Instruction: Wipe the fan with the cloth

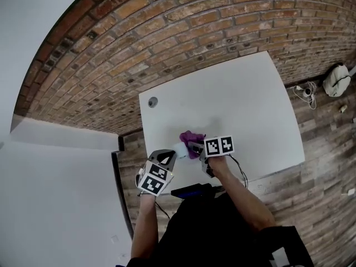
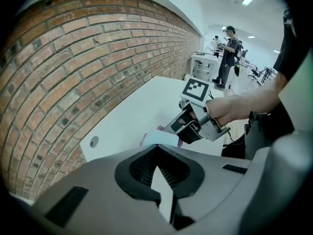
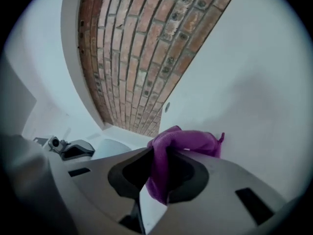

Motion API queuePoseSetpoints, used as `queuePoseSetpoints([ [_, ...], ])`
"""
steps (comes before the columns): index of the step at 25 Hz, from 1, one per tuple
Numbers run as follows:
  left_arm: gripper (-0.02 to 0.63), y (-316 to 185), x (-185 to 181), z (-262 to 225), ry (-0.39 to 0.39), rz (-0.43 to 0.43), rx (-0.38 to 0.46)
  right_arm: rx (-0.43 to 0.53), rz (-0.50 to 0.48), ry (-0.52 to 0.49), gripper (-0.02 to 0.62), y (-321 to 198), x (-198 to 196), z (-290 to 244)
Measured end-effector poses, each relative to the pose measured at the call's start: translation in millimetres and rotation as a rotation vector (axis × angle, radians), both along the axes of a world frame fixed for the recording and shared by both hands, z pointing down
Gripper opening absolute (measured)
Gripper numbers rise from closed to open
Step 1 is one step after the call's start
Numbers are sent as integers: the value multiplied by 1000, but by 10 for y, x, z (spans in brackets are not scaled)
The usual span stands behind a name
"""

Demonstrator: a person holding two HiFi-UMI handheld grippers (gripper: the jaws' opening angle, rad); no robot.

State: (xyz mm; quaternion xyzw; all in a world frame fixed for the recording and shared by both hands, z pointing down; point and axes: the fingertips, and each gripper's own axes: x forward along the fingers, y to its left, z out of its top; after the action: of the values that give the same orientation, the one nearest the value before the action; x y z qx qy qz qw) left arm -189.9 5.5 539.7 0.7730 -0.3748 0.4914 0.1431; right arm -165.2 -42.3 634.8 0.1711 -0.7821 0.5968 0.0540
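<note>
A purple cloth (image 1: 191, 136) hangs bunched from my right gripper (image 1: 196, 147), which is shut on it over the near part of the white table (image 1: 250, 104). In the right gripper view the cloth (image 3: 186, 141) drapes from between the jaws of the right gripper (image 3: 156, 180). A small white fan (image 1: 179, 147) sits just left of the cloth, at the tips of my left gripper (image 1: 167, 156). The left gripper (image 2: 159, 173) is shut, with the fan (image 2: 164, 137) just beyond its tips. Whether it pinches the fan is hidden. The cloth touches the fan's far side.
A round cable hole (image 1: 152, 101) sits at the table's far left corner. A brick wall (image 1: 139, 32) runs behind the table. A white bag with cables (image 1: 336, 79) lies on the wooden floor at right. People stand far off (image 2: 229, 53).
</note>
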Motion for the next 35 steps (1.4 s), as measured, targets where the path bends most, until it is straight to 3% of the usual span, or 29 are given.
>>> queuePoseSetpoints([
  [3,2,5,-26,-1,-3,-10,-4,5,-80,149,63,141,80,338],
  [6,2,9,-27,0,3,-11,-3,111,-213,334,63,189,235,513],
  [8,2,6,-21,-3,11,-11,0,195,-184,401,63,-31,341,437],
  [10,2,1,-28,-6,15,-14,5,241,-134,390,63,-276,322,299],
  [12,2,1,-23,-6,23,-20,10,223,-137,342,63,-364,178,272],
  [15,2,11,1,1,30,-26,11,143,-195,309,63,-194,-7,449],
  [19,2,9,1,2,30,-32,5,101,-220,318,63,194,94,526],
  [23,2,-24,-5,-18,49,-36,22,120,-481,289,63,892,160,496],
  [24,2,-28,-2,-18,55,-40,25,129,-505,283,63,965,220,488],
  [31,2,-38,-49,-38,63,-82,106,157,-305,242,63,546,744,221],
  [33,2,-33,-131,-93,107,-153,154,171,-268,225,63,474,846,122],
  [35,2,4,-275,-159,201,-259,181,168,-221,193,63,427,933,45],
])
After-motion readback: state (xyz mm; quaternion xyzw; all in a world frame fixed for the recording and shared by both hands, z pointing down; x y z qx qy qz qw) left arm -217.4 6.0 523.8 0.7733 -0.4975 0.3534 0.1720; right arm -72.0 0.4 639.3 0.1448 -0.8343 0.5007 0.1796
